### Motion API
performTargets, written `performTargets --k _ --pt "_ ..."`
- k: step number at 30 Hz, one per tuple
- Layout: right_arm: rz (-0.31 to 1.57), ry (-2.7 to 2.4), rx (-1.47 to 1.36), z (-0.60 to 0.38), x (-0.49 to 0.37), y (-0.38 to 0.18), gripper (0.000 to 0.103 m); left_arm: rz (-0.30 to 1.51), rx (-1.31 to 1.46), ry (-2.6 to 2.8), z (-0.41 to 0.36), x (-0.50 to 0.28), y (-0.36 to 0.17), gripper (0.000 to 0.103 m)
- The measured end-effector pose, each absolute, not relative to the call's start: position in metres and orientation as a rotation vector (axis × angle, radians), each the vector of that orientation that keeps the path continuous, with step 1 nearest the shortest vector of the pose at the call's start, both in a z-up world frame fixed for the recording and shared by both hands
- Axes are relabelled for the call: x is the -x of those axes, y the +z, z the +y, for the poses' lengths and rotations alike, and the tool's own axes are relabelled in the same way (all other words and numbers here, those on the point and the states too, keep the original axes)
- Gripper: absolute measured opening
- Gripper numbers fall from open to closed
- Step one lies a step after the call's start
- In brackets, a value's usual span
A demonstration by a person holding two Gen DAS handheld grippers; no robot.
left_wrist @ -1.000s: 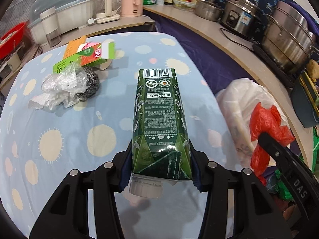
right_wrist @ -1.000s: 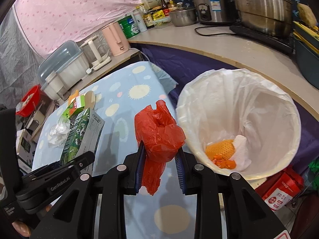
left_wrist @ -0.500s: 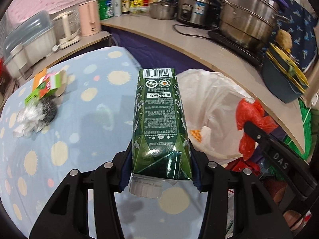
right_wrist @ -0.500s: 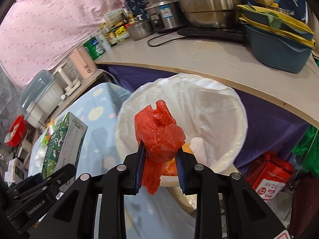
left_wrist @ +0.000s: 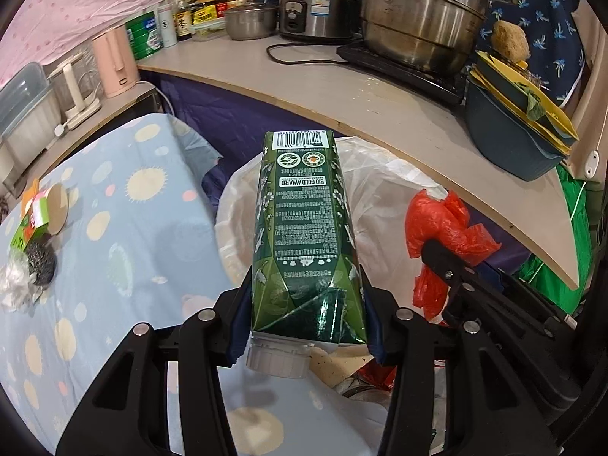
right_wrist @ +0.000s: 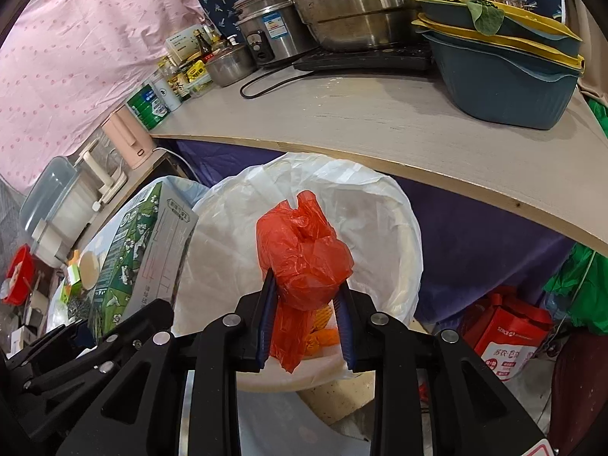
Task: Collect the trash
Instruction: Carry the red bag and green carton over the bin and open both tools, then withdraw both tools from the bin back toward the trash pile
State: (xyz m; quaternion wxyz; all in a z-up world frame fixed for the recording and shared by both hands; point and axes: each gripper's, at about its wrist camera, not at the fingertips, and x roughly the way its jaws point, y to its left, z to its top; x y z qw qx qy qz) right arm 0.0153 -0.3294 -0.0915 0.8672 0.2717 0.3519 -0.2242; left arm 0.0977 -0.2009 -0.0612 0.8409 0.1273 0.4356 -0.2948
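Looking along the left gripper [left_wrist: 306, 326], its pads are clamped on the cap end of a green carton [left_wrist: 306, 235], whose long axis runs straight away from the gripper, its far end over the white-lined trash bin [left_wrist: 383, 205]. Farther left, a steel scrubber [left_wrist: 40, 266], crumpled clear plastic [left_wrist: 13, 290] and a small box [left_wrist: 28, 224] lie on the sun-patterned counter [left_wrist: 144, 235]. The carton hides most of the bin's mouth.

From the right gripper [right_wrist: 306, 317], the pads pinch a crumpled red plastic bag [right_wrist: 302, 262], hanging directly above the bin, with orange scraps [right_wrist: 323, 336] below. This gripper seems nearer to dropping its load. The bin's near rim is cut off behind the gripper.
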Motion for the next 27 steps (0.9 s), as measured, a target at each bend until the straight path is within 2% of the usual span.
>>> performTargets --k 9,11,15,17,27 --pt "0.723 -0.494 -0.582 -0.343 -0.022 -0.090 0.034 0.913 -0.295 -0.613 -0.215 -0.106 -0.066 0.046" --pt "0.712 -0.502 -0.588 -0.344 -0.020 -0.089 0.038 0.905 -0.300 -0.610 -0.215 -0.107 -0.064 0.049" --pt "0.691 -0.511 -0.595 -0.346 -0.016 -0.083 0.043 0.908 -0.276 -0.602 -0.212 -0.112 -0.060 0.062" --pt "0.678 -0.514 -0.595 -0.347 -0.015 -0.078 0.046 0.911 -0.270 -0.604 -0.210 -0.112 -0.059 0.062" --pt "0.636 -0.496 -0.574 -0.335 -0.013 -0.055 0.047 0.900 -0.259 -0.605 -0.204 -0.107 -0.050 0.064"
